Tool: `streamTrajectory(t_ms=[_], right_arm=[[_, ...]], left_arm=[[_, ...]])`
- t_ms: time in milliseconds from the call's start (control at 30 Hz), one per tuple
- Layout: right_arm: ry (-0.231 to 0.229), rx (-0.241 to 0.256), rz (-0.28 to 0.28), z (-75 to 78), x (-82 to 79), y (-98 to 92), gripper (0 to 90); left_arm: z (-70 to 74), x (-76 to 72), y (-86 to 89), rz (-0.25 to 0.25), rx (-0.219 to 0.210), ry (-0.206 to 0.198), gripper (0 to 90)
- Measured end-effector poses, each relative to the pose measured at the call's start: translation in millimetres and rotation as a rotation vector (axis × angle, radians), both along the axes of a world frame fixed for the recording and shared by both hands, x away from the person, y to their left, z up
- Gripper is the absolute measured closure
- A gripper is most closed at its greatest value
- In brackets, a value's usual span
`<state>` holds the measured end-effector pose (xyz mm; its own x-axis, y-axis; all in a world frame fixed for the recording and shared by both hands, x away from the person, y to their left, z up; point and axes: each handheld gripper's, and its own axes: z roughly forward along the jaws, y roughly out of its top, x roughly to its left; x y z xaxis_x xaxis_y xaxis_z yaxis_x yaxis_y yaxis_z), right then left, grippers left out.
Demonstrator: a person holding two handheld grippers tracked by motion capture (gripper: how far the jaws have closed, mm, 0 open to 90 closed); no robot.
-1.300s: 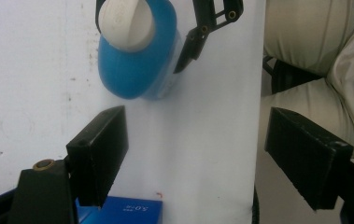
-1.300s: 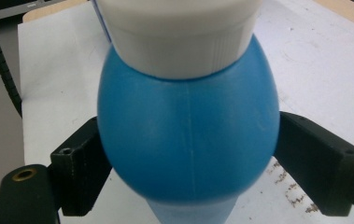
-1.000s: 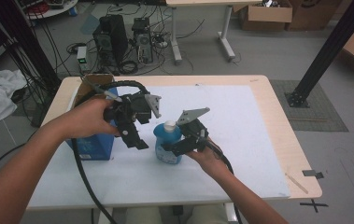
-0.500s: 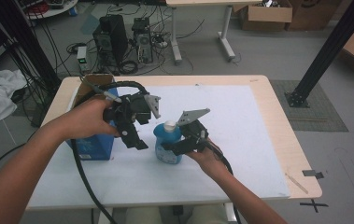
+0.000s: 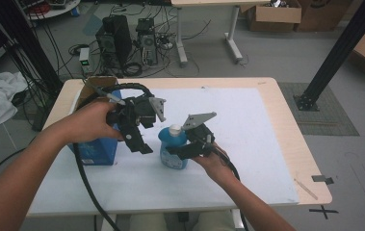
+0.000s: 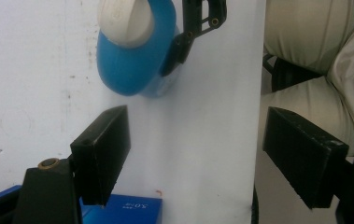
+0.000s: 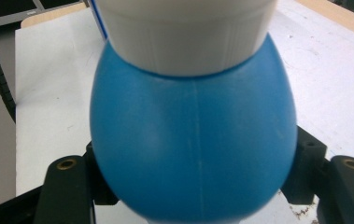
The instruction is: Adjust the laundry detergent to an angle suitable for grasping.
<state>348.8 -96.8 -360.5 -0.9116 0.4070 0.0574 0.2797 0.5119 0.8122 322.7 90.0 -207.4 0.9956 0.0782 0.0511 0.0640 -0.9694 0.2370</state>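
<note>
Bottle [image 5: 173,151] stands on the white table [image 5: 267,144], clamped low on its blue body by your right gripper [image 5: 182,150]; your left gripper [image 5: 139,142] hangs just beside its white cap [image 5: 175,129], a blue box [image 5: 96,151] behind it. Left gripper view: your jaws are spread wide, holding nothing, with the bottle [image 6: 135,51] ahead of them. Right gripper view: your jaws press both sides of the bottle [image 7: 193,144].
</note>
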Motion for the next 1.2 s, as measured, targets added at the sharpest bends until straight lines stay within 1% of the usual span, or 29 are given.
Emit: streamTrajectory(t_ms=[67, 100, 167, 200, 400, 600, 1000, 1067, 1100, 1133, 1167, 1200], right_arm=[[-0.001, 0.002, -0.001, -0.1, -0.2, 0.1, 32.5], [-0.003, 0.001, 0.000, 0.0, -0.4, 0.2, 33.2], [-0.005, -0.001, 0.002, 0.1, -0.6, 0.2, 33.7], [-0.006, -0.002, 0.005, 0.5, -0.9, 0.6, 34.5], [-0.010, -0.002, 0.002, 0.6, -1.5, 0.8, 35.4], [-0.011, 0.003, 0.012, 0.6, -3.1, 0.6, 40.8], [-0.042, -0.013, 0.023, 2.0, -5.2, 1.4, 43.0], [-0.036, -0.019, 0.033, 3.1, -4.1, 0.9, 43.4], [-0.036, -0.021, 0.041, 3.4, -3.7, 0.6, 43.5], [-0.034, -0.022, 0.053, 3.6, -3.6, 0.4, 43.6], [-0.034, -0.022, 0.053, 3.6, -3.6, 0.4, 43.6], [-0.023, -0.027, 0.076, 4.8, -2.9, -0.2, 43.8]], left_arm=[[-0.1, 0.4, 0.5, 0.001, 0.003, 0.002, 24.4], [-0.7, -0.1, 0.6, 0.009, -0.006, 0.005, 24.4], [-0.3, -0.4, 0.8, 0.009, -0.008, 0.003, 24.5], [0.0, -0.1, 0.9, 0.002, -0.002, 0.000, 24.5], [-0.1, -0.7, 1.3, 0.004, 0.001, 0.001, 24.9], [-0.3, -0.7, 1.3, 0.006, 0.000, -0.002, 25.0], [-0.9, 0.6, 1.7, 0.010, 0.000, -0.002, 25.4], [-0.8, 0.9, 2.2, 0.010, 0.000, -0.004, 25.4], [-0.8, 0.6, 2.3, 0.018, -0.004, -0.002, 25.4], [-0.6, 1.2, 2.8, 0.013, 0.002, -0.004, 25.4], [-0.6, 1.2, 2.8, 0.013, 0.002, -0.004, 25.5], [-0.7, 1.3, 3.1, 0.015, 0.000, -0.002, 25.5]])
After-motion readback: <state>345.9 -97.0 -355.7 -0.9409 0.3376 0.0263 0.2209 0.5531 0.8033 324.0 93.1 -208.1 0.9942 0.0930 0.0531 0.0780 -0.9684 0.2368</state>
